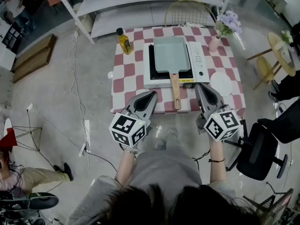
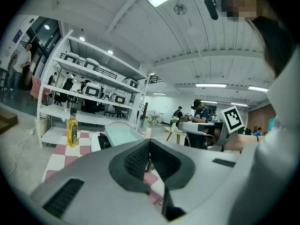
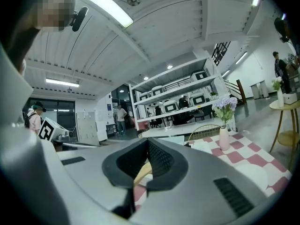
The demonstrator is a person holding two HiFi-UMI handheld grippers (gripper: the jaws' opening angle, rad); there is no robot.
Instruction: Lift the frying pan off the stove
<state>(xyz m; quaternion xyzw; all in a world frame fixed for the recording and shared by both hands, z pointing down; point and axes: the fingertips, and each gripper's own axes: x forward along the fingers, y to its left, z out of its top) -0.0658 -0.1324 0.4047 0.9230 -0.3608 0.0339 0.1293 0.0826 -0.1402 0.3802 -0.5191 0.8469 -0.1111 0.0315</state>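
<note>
A pale green rectangular frying pan (image 1: 169,54) sits on a white portable stove (image 1: 199,64) on the checked table (image 1: 125,81). Its wooden handle (image 1: 176,92) points toward me. My left gripper (image 1: 153,94) hovers at the table's near edge, left of the handle, jaws shut and empty. My right gripper (image 1: 200,85) is to the right of the handle, also shut with nothing in it. In the left gripper view the pan (image 2: 123,136) lies ahead of the closed tips (image 2: 150,142). Below the closed tips (image 3: 148,142) in the right gripper view, the handle (image 3: 142,171) shows.
An oil bottle (image 1: 124,41) stands at the table's far left. A pink vase with flowers (image 1: 214,43) stands at the far right, with a white plate (image 1: 221,83) near it. A black office chair (image 1: 258,149) is at my right; cables lie on the floor at left.
</note>
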